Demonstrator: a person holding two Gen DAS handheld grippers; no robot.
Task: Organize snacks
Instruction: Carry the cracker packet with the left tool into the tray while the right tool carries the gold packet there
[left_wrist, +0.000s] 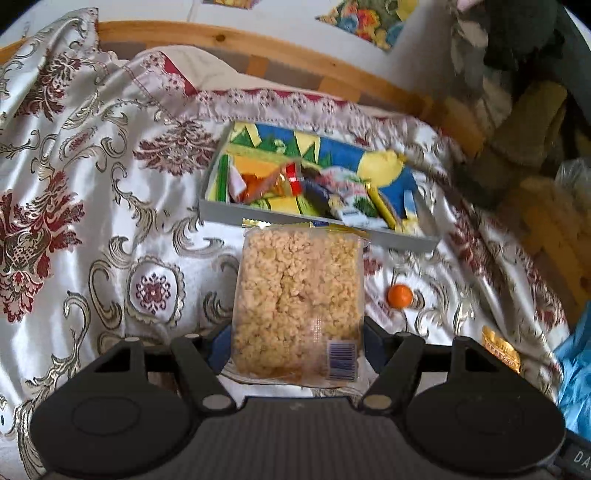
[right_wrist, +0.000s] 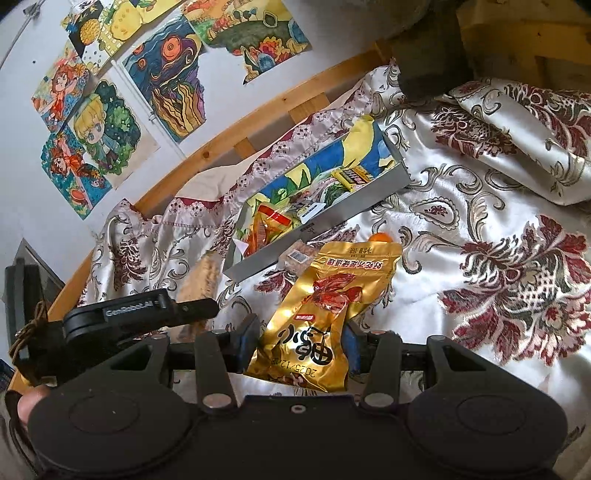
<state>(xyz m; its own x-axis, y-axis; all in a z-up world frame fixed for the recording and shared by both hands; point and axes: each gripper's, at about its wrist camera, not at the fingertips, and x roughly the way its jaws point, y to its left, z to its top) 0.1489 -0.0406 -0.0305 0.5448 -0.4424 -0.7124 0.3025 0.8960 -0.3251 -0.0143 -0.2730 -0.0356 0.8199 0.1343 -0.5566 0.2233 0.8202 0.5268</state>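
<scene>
My left gripper (left_wrist: 297, 347) is shut on a clear packet of puffed rice cake (left_wrist: 297, 299) and holds it just in front of a shallow grey box (left_wrist: 317, 229) with a colourful lining. The box holds several snack packets (left_wrist: 273, 182). My right gripper (right_wrist: 301, 349) is shut on a gold foil snack pouch (right_wrist: 325, 310), held above the bedspread near the same grey box (right_wrist: 317, 225). The left gripper and its rice cake packet (right_wrist: 199, 280) show at the left of the right wrist view.
A white satin bedspread with red and gold pattern (left_wrist: 110, 221) covers the bed. A small orange ball (left_wrist: 400, 294) lies right of the rice cake. A gold wrapper (left_wrist: 502, 349) lies at the right. A wooden bed rail (left_wrist: 280, 48) and wall drawings (right_wrist: 122, 110) are behind.
</scene>
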